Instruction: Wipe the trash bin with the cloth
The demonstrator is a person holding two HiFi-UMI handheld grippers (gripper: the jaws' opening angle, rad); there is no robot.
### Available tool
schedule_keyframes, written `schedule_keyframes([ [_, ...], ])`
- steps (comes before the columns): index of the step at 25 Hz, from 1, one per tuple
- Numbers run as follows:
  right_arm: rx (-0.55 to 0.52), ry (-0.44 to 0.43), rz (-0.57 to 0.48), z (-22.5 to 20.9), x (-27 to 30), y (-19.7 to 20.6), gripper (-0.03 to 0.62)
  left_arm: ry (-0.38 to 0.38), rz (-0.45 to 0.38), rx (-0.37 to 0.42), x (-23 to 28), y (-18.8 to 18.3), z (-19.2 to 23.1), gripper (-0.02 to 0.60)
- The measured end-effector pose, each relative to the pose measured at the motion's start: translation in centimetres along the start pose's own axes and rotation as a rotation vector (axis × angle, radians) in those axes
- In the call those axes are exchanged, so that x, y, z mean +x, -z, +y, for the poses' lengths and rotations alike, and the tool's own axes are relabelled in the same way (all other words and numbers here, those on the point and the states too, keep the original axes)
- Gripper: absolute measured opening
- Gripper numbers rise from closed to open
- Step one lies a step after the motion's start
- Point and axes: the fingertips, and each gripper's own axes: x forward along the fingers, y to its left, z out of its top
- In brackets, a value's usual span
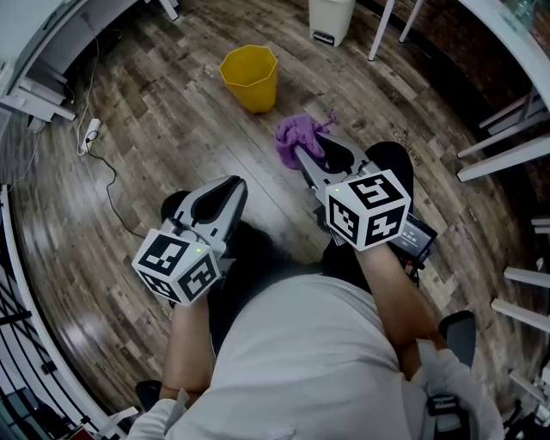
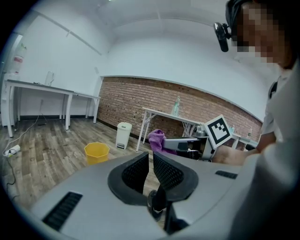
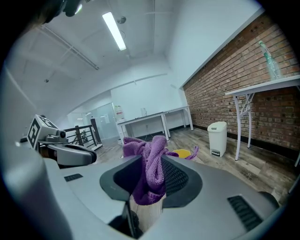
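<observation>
**Claws.** The left claw (image 2: 150, 158) is closed down to a thin slit and holds nothing. Only floor shows through the gap. The right claw (image 3: 151, 174) is clamped on the purple cloth (image 3: 151, 161), which bunches up above the jaws and hangs below them. Each marker cube (image 1: 369, 209) carries black-and-white square patterns and no readable text.

**Task items.** In the head view the cloth (image 1: 297, 139) sits at the tip of the right claw (image 1: 311, 157), off the wooden floor (image 1: 163, 112). The left claw (image 1: 227, 187) is level with it, well apart. The yellow trash bin (image 1: 250, 76) stands open and upright on the floor beyond both claws, touching neither.

**Background.** A white pedal bin (image 1: 331, 19) stands behind the yellow one, by a brick wall (image 3: 234, 89). Its dark front label is too small to read.

**Obscured areas.**
- In the right gripper view the cloth covers most of the yellow trash bin (image 3: 182, 153).
- The head view cuts off the top of the white pedal bin.
- A small red-and-white sign (image 3: 119, 112) on the far wall is illegible.
</observation>
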Motion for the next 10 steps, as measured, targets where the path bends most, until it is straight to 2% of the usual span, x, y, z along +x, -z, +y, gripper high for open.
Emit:
schedule_keyframes([
  [10, -0.014, -0.029, 0.011, 0.5, 1.3, 0.0, 0.130, -0.019, 0.006, -0.011, 0.0, 0.2, 0.5, 0.032],
])
